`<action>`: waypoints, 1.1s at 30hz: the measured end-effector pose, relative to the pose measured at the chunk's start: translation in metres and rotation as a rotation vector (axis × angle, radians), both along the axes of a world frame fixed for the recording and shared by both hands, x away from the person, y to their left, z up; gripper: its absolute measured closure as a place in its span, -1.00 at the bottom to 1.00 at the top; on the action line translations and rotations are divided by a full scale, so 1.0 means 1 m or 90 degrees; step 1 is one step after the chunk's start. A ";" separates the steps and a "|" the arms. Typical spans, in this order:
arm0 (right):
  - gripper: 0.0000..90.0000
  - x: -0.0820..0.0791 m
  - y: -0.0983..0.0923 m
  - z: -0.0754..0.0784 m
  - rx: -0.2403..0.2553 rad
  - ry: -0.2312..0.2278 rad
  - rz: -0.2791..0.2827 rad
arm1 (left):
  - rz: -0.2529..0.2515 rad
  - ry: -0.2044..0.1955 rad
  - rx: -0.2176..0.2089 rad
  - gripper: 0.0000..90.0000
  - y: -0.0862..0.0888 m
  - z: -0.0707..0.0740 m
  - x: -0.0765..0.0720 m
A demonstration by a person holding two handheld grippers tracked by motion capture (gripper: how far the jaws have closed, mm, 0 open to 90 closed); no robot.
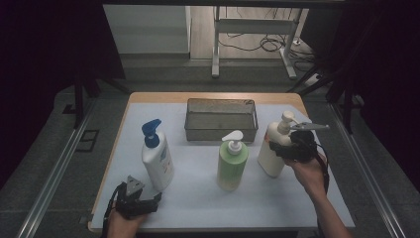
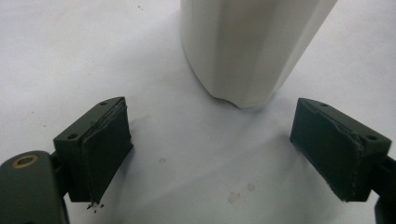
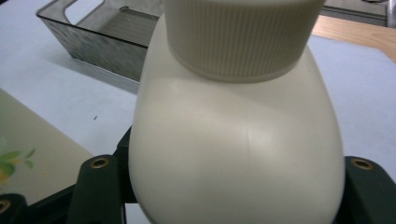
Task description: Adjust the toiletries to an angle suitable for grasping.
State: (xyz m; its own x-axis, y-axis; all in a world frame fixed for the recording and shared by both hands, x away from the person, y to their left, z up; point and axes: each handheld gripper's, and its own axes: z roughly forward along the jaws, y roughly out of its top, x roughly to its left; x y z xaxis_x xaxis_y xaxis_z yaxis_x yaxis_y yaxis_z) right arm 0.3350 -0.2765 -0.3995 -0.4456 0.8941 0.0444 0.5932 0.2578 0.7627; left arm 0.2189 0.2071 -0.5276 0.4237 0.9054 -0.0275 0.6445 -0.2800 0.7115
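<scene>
R gripper (image 1: 292, 145) is clamped on the cream plastic pump bottle (image 1: 272, 151), jaws on either side of the shoulder just under the ribbed collar; in the right gripper view the cream bottle body (image 3: 233, 158) sits between both jaws, looks pinched. Bottle stands at the right of the white table mat (image 1: 198, 198), leaning a bit toward the gripper, base on or barely off the mat, can't tell which. Grey mesh metal tray (image 1: 221, 119) is just behind it and to the left, prob the drop target.

L gripper (image 1: 136, 196) is spread wide and holds nothing, resting low at the front left edge, pointed at the base of the white pump bottle with blue pump head (image 1: 157, 158); white bottle base (image 2: 247, 51) is ahead of the jaws, not touching.

Green pump bottle w/ white head (image 1: 232, 161) stands mid-mat, near the cream one.

Risks, my guess: grip is high on a rounded, tapering shoulder, so the bottle could slip or swing on lift. A swing left could knock the green bottle. Coming in too low, the base could catch the tray rim.
</scene>
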 end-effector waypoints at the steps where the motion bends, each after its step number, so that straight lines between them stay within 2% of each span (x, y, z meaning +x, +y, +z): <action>1: -0.19 -0.001 0.000 0.001 -0.001 -0.002 0.003 | 0.000 0.000 0.000 -0.73 0.000 0.000 0.000; 10: -0.19 -0.004 0.002 0.019 0.000 -0.010 0.015 | -0.002 -0.001 0.002 -0.73 0.000 0.000 0.000; 12: -0.19 -0.005 0.003 0.029 0.002 -0.012 0.022 | -0.002 -0.001 0.002 -0.73 0.000 0.000 0.000; 14: -0.19 -0.005 0.003 0.031 0.002 -0.017 0.024 | 0.001 -0.001 -0.002 -0.73 0.000 0.000 0.000; 17: -0.19 -0.007 0.005 0.043 0.007 -0.023 0.033 | 0.000 -0.002 0.000 -0.73 0.000 0.000 0.000; 23: -0.19 -0.007 0.010 0.058 0.014 -0.030 0.045 | 0.000 -0.002 0.001 -0.73 0.000 0.000 0.000; 30: -0.19 0.000 0.021 0.078 0.013 -0.050 0.059 | 0.000 -0.002 0.000 -0.73 0.000 0.000 0.000; 33: -0.19 0.003 0.023 0.081 0.014 -0.056 0.062 | 0.000 -0.002 0.000 -0.73 0.000 0.000 0.000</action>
